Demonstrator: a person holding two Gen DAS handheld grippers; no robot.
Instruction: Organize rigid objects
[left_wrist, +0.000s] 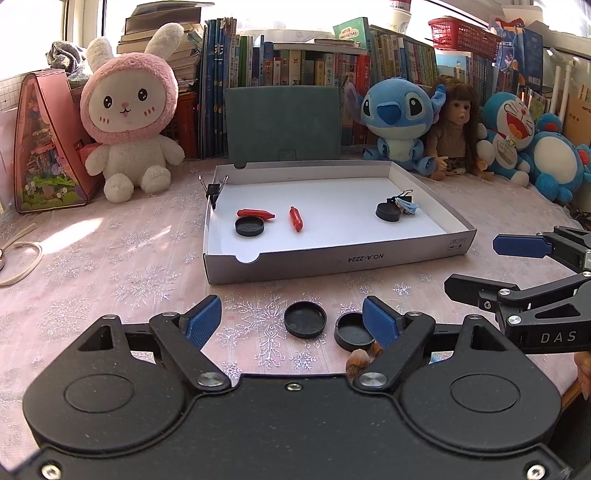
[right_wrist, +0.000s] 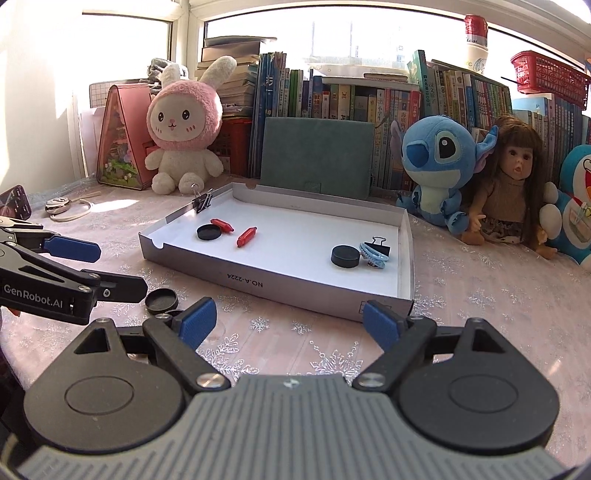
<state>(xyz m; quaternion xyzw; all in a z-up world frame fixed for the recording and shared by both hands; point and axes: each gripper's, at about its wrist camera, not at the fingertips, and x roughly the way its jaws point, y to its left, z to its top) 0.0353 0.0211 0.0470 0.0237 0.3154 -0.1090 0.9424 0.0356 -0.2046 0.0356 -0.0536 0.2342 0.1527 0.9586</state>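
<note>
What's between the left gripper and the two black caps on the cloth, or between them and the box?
Nothing visible blocks the left gripper: it is open, with both black caps on the cloth between its fingers. On the way to the box only its low front wall stands, so the caps must be lifted over it.

Strong daylight comes from the windows (right_wrist: 332, 37) behind the books, and the glass is overexposed to white. Sun patches lie on the desk (left_wrist: 74, 229) at the left. Both views are sharp, but the fisheye lens bends lines near the edges, with dark corners.
</note>
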